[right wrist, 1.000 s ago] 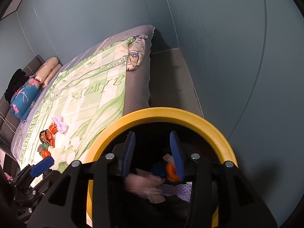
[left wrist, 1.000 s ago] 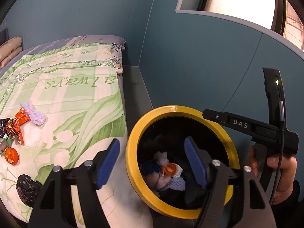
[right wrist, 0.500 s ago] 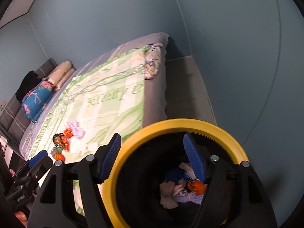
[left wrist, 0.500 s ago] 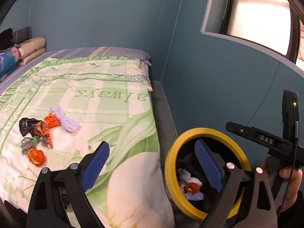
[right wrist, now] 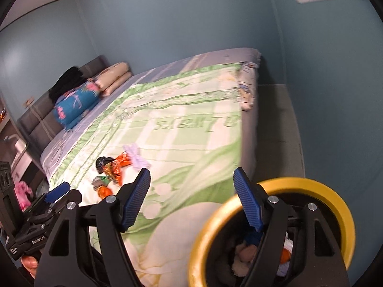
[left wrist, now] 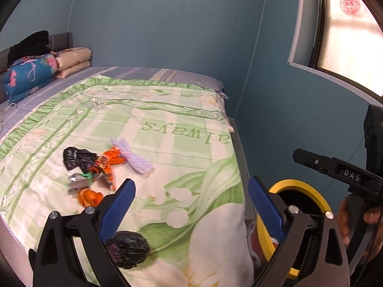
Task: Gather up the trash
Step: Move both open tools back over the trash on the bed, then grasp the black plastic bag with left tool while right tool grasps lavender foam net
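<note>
A trash pile lies on the bed: a black crumpled bag (left wrist: 76, 157), an orange wrapper (left wrist: 109, 161), a lilac bundle (left wrist: 134, 155), a silver packet (left wrist: 77, 183) and an orange ball (left wrist: 89, 196). Another black wad (left wrist: 129, 248) sits close under my left gripper (left wrist: 191, 184), whose jaws are opening with nothing between them. The yellow-rimmed black bin (right wrist: 323, 191) stands on the floor beside the bed, with crumpled trash (right wrist: 241, 253) inside. My right gripper (right wrist: 191, 174) hovers over the bed edge and bin rim, its jaws opening and empty. The pile (right wrist: 115, 165) also shows in the right wrist view.
The green and white quilt (left wrist: 179, 129) covers the bed. A folded blue blanket (left wrist: 26, 76) and pillows (left wrist: 74, 59) sit at its head. A narrow floor strip (right wrist: 275, 124) runs between the bed and the blue wall. A window (left wrist: 347, 31) is at the upper right.
Both grippers have lifted away from the bin and swung left toward the bed. Their jaws stand wider than before. The bin has slid to the lower right of both views.
</note>
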{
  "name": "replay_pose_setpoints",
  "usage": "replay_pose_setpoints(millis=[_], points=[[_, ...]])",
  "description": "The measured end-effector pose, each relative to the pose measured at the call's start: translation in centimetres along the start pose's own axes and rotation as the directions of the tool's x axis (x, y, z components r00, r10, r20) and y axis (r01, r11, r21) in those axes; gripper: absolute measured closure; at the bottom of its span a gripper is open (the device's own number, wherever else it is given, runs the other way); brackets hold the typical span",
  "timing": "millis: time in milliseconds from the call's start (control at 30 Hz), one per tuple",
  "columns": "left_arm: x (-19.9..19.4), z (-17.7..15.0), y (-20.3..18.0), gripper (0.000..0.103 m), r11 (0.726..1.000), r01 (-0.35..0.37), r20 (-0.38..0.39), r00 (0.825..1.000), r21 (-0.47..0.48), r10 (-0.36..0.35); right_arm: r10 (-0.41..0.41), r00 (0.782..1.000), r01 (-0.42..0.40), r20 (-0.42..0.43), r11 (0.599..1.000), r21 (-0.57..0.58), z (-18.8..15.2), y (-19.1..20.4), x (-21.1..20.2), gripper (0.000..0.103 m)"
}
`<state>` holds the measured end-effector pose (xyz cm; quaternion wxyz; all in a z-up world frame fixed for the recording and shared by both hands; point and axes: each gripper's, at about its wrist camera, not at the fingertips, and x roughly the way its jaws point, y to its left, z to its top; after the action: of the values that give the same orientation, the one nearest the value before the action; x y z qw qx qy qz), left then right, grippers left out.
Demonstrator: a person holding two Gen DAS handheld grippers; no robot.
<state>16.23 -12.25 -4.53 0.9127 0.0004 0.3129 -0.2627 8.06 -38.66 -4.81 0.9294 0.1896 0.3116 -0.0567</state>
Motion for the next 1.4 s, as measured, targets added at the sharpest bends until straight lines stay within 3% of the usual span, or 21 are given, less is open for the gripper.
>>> replay_pose_setpoints(millis=[367,700,1167,1400], points=[[0.1,-1.6,5.9,0.011,0.993,-0.084,-0.038,0.996,-0.082,0.081,0.104,0.989,-0.115,-0.107,0.988,-0.100,2.0,7.7,6.5,0.031],[2.3,-4.9,9.7,0.011,0.984,-0.122,-0.128,0.986,-0.132,0.105,0.100,0.971,-0.136,-0.216,0.978,-0.160,1.5,12.4,13.8,0.031],[6.7,-8.6,12.4,0.011,0.975,-0.125,-0.257,0.964,-0.186,0.075,0.005,0.921,-0.118,-0.390,0.957,-0.265,-1.1,16.8,26.6,0.031],[8.8,-9.4,13.6,0.013,0.964,-0.126,-0.302,0.952,-0.234,0.051,-0.084,0.927,-0.073,-0.364,0.915,-0.398,-1.5,18.9,31.0,0.031]])
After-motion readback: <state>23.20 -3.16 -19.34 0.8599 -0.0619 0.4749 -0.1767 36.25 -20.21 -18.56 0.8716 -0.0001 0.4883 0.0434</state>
